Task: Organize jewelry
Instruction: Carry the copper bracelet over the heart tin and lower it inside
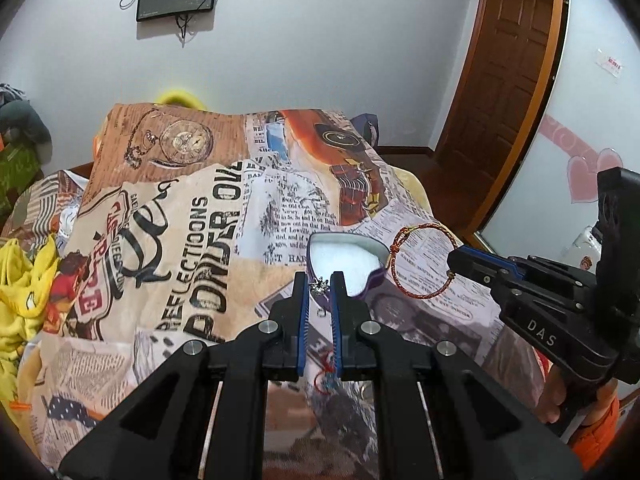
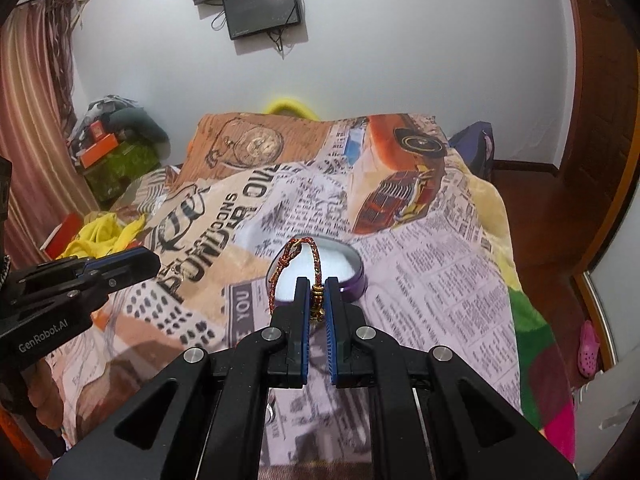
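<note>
A purple heart-shaped jewelry box with white padding lies open on the printed blanket; it also shows in the right wrist view. My left gripper is shut on a small silver star-shaped piece, held just over the box's near edge. My right gripper is shut on a red and gold braided cord bracelet, gripping it at its gold beads above the box. The bracelet hangs as a loop from the right gripper in the left wrist view, right of the box.
A printed newspaper-pattern blanket covers the bed. A red cord item lies on it under my left gripper. Yellow cloth lies at the left. A wooden door stands at the back right. Screens hang on the wall.
</note>
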Tool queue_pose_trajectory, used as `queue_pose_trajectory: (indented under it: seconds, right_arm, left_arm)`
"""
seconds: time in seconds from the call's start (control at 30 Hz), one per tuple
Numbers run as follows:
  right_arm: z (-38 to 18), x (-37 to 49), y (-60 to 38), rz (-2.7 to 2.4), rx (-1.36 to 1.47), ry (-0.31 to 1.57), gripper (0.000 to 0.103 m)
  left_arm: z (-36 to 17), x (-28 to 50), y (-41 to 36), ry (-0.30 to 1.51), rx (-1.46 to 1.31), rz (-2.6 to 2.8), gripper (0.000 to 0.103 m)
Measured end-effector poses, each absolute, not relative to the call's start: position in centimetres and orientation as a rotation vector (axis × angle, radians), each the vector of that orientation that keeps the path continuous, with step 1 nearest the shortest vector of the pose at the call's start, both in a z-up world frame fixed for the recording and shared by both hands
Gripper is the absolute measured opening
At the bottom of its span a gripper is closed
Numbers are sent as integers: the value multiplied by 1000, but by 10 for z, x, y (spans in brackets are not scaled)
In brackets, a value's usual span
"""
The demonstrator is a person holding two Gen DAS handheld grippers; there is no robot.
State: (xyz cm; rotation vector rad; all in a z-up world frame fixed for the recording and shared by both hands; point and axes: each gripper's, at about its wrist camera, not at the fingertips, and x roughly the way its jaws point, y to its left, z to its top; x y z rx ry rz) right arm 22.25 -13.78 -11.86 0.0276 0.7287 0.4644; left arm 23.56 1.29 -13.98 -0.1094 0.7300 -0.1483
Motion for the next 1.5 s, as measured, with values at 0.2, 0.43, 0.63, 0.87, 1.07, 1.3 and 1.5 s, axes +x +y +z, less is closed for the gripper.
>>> queue_pose_trajectory:
  seconds: [0.2,0.43,0.63,0.87,1.07,1.3,1.5]
  right_arm:
    - [-118,236,-134,464,18,715,6]
    - [-122,253,-129,486,8,720,6]
    - [-132,272,-123,521,-3,754,6]
    - [-149,296,-116,565,-17,824,6]
    - [-163,306,-114,566,-45,874,6]
    - [-168,311,-115,571,-66,908,6]
    - [-172,314,-116,568,-62,913,7]
  left_arm:
    - [-140,254,12,728,-97,-140,9]
    - [-147,277,9,741,-67,-144,9]
    - [-157,296,6,764,-54,-166,9]
    - [-170,316,-2,798,-57,-201,9]
    - [-187,331,-9,848,-62,-226,9]
    - [-203,340,-18,904,-47,-258,9]
    - [-210,340,-22,926,-21,-267,9]
